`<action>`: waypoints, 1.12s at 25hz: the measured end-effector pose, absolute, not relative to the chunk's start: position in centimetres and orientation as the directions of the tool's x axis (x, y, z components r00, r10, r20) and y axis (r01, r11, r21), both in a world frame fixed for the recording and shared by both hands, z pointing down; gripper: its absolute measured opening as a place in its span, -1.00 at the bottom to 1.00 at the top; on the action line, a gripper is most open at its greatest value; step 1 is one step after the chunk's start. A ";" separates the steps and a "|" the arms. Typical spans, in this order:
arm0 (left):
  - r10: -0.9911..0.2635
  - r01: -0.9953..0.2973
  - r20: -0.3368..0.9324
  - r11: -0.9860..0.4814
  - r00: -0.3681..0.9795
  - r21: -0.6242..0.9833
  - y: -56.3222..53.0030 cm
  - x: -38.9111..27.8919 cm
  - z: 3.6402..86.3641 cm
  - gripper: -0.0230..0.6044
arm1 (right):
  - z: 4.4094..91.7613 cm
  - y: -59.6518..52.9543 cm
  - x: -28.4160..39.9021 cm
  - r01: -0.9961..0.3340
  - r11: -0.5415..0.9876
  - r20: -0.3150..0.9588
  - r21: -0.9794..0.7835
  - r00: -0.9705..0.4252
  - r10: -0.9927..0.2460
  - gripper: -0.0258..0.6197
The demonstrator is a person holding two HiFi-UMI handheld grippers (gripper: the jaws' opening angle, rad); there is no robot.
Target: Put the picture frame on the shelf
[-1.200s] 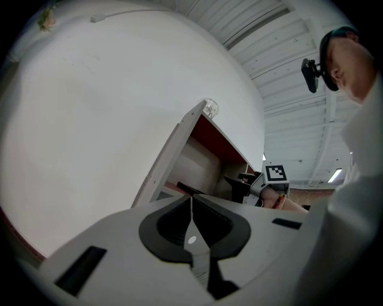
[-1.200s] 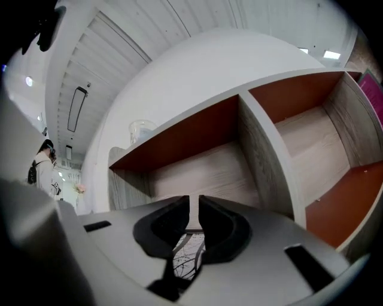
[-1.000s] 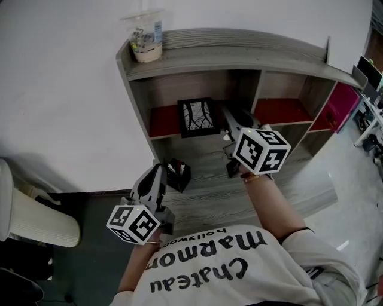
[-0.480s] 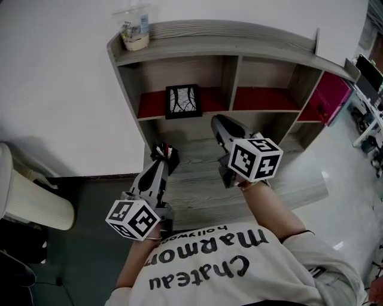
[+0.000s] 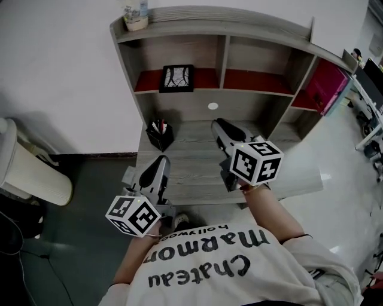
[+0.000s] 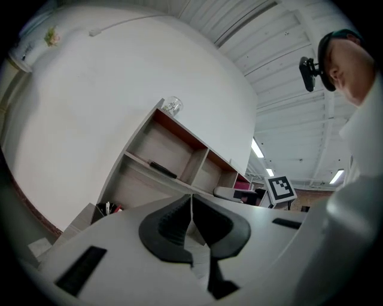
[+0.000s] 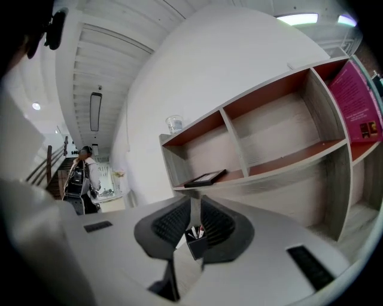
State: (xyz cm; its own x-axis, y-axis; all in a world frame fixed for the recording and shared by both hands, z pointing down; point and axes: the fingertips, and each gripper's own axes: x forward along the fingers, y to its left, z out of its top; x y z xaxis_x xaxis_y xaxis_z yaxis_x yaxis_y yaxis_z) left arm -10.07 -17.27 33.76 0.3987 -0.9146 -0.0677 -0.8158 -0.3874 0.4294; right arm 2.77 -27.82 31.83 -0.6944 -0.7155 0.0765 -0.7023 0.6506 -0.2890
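Observation:
The black picture frame [image 5: 176, 78] lies in the left compartment of the red-lined shelf [image 5: 239, 80], with nothing holding it. It also shows as a dark slab in the right gripper view, frame [image 7: 206, 177], and in the left gripper view, frame [image 6: 163, 170]. My right gripper [image 5: 216, 125] hovers over the desk top, well short of the shelf, its jaws nearly together and empty [image 7: 196, 203]. Lower and to the left, my left gripper [image 5: 160, 161] is at the desk's front edge, jaws shut on nothing [image 6: 191, 200].
A black pen holder [image 5: 159, 134] stands at the desk's back left. A plastic cup [image 5: 136, 18] sits on the shelf unit's top left corner. A pale chair [image 5: 36, 179] is at the left. A pink panel [image 5: 326, 77] closes the right end.
The person has backed away from the shelf. The right gripper has drawn back from the frame, which stays on the shelf. The left gripper has also pulled back toward the desk's front edge.

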 end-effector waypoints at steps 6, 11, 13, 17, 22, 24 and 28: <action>-0.920 -0.828 -0.069 -0.378 0.386 0.413 -13.4 -7.4 34.2 -0.85 | 32.6 -23.6 5.3 -0.683 0.671 0.069 -0.287 -0.714 -0.697 -0.79; -0.928 -0.840 -0.066 -0.362 0.368 0.403 -10.4 -5.8 34.4 -0.85 | 33.3 -20.9 6.9 -0.673 0.679 0.076 -0.293 -0.725 -0.685 -0.81; -0.930 -0.844 -0.063 -0.355 0.361 0.402 -9.5 -5.4 34.5 -0.85 | 33.6 -20.1 7.4 -0.670 0.681 0.079 -0.295 -0.727 -0.682 -0.81; -0.937 -0.854 -0.058 -0.338 0.344 0.396 -8.0 -5.2 34.5 -0.85 | 34.1 -18.9 8.0 -0.667 0.679 0.085 -0.307 -0.730 -0.679 -0.82; -0.944 -0.865 -0.050 -0.318 0.325 0.388 -7.0 -5.0 34.0 -0.85 | 34.1 -18.1 8.2 -0.658 0.686 0.085 -0.311 -0.738 -0.669 -0.82; -0.945 -0.867 -0.045 -0.315 0.324 0.386 -6.6 -4.8 33.9 -0.85 | 34.2 -17.9 8.4 -0.657 0.686 0.086 -0.312 -0.739 -0.669 -0.82; -0.946 -0.869 -0.042 -0.312 0.321 0.383 -6.2 -4.7 33.9 -0.85 | 35.0 -17.5 8.9 -0.663 0.680 0.101 -0.314 -0.735 -0.670 -0.82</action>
